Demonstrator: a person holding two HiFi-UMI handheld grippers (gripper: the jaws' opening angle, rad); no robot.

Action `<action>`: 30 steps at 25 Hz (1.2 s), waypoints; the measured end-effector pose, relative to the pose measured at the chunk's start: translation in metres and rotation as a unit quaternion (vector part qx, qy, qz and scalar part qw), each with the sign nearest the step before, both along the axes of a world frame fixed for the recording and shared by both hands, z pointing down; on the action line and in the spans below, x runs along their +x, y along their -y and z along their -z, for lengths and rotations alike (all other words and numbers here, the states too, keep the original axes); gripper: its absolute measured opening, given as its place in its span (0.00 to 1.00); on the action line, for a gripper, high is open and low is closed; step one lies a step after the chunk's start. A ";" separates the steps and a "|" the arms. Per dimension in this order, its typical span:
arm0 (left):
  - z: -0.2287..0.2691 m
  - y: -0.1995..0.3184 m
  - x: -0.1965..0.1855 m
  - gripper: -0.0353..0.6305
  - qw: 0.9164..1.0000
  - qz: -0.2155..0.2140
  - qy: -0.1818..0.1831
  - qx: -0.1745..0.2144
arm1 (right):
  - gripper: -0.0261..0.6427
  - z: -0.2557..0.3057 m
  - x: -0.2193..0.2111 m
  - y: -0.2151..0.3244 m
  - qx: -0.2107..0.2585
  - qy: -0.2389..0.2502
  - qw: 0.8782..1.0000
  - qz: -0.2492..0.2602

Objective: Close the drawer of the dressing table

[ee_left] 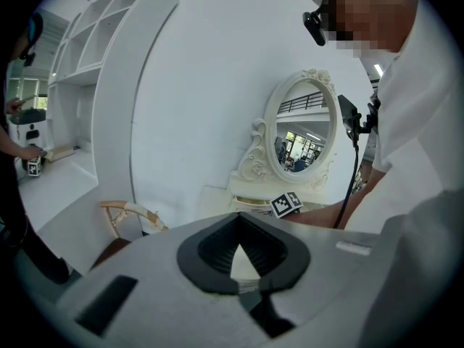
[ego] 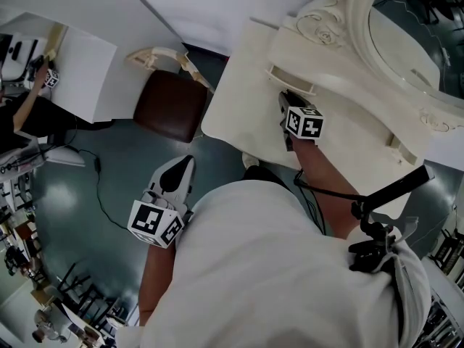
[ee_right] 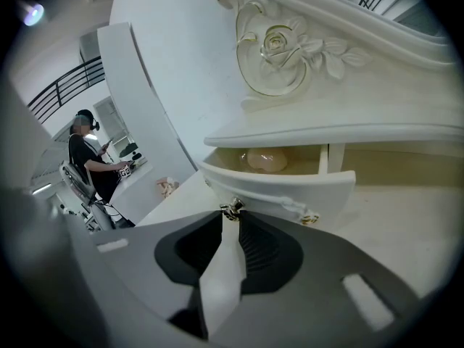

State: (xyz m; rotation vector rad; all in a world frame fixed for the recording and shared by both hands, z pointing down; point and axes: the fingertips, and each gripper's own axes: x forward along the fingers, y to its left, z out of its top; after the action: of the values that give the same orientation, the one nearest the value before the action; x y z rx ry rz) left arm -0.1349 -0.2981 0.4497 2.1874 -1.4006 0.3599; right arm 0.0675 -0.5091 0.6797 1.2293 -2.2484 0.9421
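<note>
Drawer [ee_right: 290, 187] stands open; my right hand-held gripper [ee_right: 230, 218] is closing, narrow, its tips at the knob [ee_right: 232, 209]; my left hand-held gripper [ee_left: 239, 220] is closed and empty.

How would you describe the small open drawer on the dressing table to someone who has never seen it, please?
Find the white dressing table with the oval mirror. Below the carved rose at the mirror's foot, under a little shelf, sits the drawer. It stands pulled out, with a curved white front, a metal knob and a pale rounded thing inside.

Left gripper [ego: 185, 164] low, jaws together
</note>
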 end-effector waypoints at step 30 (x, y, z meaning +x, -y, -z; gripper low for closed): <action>0.001 0.029 -0.008 0.06 1.000 0.000 0.004 0.004 | 0.14 0.002 0.015 0.052 0.016 -0.007 1.000 -0.008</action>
State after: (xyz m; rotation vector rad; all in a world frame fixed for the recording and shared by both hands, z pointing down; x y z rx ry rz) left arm -0.1433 -0.3269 0.4483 2.1955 -1.4092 0.3647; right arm 0.0829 -0.5610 0.6779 1.2665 -2.2535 0.9038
